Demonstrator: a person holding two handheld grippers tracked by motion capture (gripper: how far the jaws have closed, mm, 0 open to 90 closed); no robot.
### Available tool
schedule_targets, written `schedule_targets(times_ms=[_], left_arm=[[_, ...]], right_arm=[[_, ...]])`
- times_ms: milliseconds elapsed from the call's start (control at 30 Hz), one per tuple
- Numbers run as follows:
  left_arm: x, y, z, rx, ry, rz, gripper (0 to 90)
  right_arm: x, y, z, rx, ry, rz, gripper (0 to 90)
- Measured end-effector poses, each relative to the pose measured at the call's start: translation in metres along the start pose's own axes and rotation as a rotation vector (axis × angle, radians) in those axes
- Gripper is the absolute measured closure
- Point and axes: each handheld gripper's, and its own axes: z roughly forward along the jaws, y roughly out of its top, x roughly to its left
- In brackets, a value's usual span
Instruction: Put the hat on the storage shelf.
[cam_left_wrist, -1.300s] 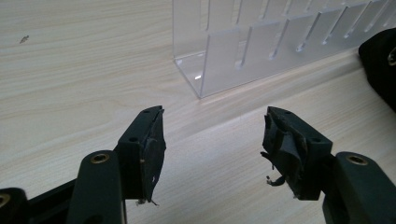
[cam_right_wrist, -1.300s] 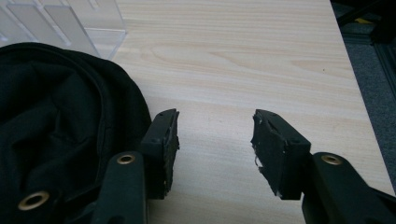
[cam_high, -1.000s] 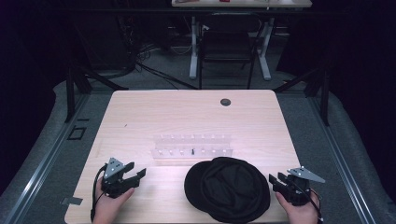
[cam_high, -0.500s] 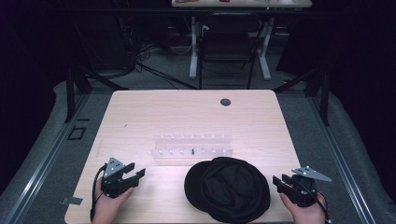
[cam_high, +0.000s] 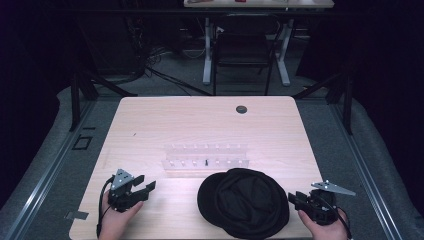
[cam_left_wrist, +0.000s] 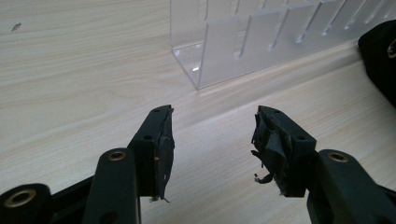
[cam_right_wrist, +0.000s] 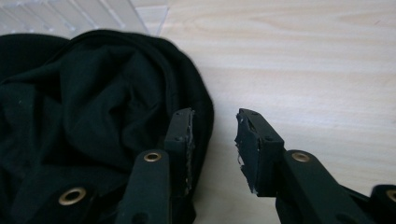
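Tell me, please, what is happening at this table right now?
A person holds a two-jaw gripper in each hand over a light wooden table. Neither holds anything: the left gripper is open near the clear acrylic slotted rack, and the right gripper is open at the edge of the crumpled black fabric hat, without gripping it.

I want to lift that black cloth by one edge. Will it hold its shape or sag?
The black cloth will probably sag: the right gripper view shows soft folds and creases, so it looks limp. It seems thin and likely light. Pinched at the rim near the right gripper, it would likely drape and drag across the table, not lift flat.
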Motion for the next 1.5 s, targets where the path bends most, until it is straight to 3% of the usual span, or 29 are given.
schedule_targets(times_ms=[167,367,567,700,967,1133,1267,1500], left_arm=[[0.000,0.000,0.000,0.006,-0.003,-0.004,47.5],[0.001,0.000,0.001,0.014,-0.015,-0.007,48.1],[0.001,0.000,0.001,0.012,-0.015,-0.008,48.2],[0.001,0.000,0.001,0.012,-0.015,-0.009,48.2],[0.000,0.000,0.001,0.022,-0.014,-0.006,48.2],[0.000,0.000,0.002,0.024,-0.015,-0.006,48.1],[0.000,0.000,0.002,0.021,-0.014,-0.008,48.1],[0.000,-0.001,0.002,0.023,-0.013,-0.007,48.1]], right_arm=[[0.002,-0.002,0.009,0.054,0.035,0.015,64.9],[-0.001,-0.002,0.019,0.125,0.038,0.034,69.3],[-0.011,0.001,0.025,0.186,0.108,0.092,72.5],[-0.017,0.001,0.029,0.200,0.149,0.133,73.2],[-0.017,0.003,0.033,0.228,0.157,0.172,72.1],[-0.018,0.009,0.038,0.298,0.185,0.165,76.4],[-0.021,0.015,0.041,0.352,0.207,0.192,77.6],[-0.023,0.027,0.047,0.475,0.210,0.217,78.9]])
